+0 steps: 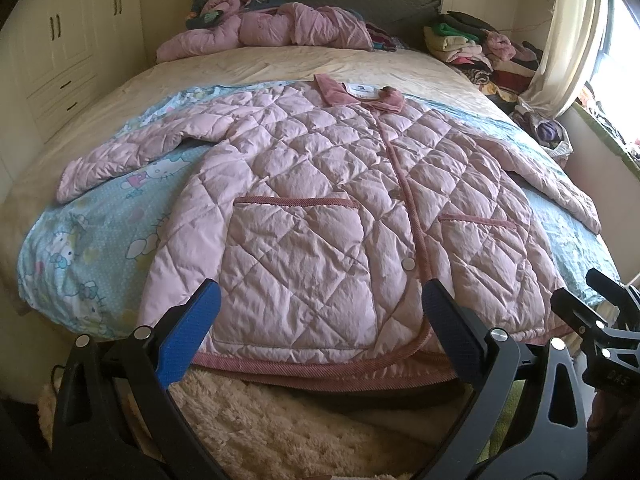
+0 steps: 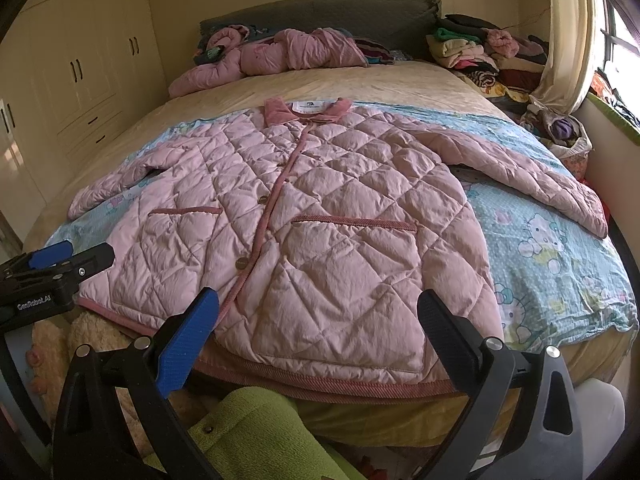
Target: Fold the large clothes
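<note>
A pink quilted jacket (image 1: 320,184) lies flat, front up, on the bed, buttoned, collar at the far end, both sleeves spread outward; it also shows in the right wrist view (image 2: 320,208). My left gripper (image 1: 320,296) is open, its fingers hovering above the jacket's near hem on its left half. My right gripper (image 2: 318,308) is open above the hem on the right half. Neither holds anything. The right gripper shows at the right edge of the left wrist view (image 1: 600,304), and the left gripper at the left edge of the right wrist view (image 2: 60,260).
A blue cartoon-print blanket (image 1: 100,232) lies under the jacket on the beige bed (image 1: 280,64). A bundled pink garment (image 1: 280,26) sits by the headboard. Piles of folded clothes (image 1: 480,48) stand at the far right. A fluffy rug (image 1: 280,420) lies below. Wardrobes (image 2: 80,72) stand on the left.
</note>
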`<state>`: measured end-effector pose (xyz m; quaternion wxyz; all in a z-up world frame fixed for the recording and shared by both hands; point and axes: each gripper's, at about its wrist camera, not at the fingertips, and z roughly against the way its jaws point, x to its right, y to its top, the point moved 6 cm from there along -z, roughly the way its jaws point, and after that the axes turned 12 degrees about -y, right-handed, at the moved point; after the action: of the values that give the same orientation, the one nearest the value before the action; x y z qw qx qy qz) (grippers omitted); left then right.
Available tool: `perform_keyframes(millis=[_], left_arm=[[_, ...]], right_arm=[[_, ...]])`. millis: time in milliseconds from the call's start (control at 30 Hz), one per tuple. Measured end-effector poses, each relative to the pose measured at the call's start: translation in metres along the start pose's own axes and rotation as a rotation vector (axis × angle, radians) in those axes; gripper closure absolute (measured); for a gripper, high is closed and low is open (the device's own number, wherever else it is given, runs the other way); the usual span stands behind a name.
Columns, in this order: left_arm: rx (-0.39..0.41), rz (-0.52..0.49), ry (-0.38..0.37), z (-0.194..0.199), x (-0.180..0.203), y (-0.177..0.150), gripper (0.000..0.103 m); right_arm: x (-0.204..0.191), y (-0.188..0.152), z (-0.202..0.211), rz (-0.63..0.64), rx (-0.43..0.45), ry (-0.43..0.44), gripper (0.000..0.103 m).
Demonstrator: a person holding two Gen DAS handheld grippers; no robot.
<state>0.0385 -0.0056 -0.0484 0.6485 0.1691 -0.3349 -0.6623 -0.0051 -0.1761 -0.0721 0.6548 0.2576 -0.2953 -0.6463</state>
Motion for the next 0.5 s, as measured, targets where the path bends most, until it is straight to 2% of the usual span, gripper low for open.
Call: perform_keyframes(millis=[233,500], left_arm=[[0.008,0.0,0.008,0.002,-0.007,0.006,0.009],[0.029,0.022,0.047,0.007,-0.034,0.037,0.009]], right_arm=[[0.002,0.02,0.002,-0.017,0.022,0.032,0.004],[0.004,0.058,0.008,-0.032,0.082,0.065,0.004]])
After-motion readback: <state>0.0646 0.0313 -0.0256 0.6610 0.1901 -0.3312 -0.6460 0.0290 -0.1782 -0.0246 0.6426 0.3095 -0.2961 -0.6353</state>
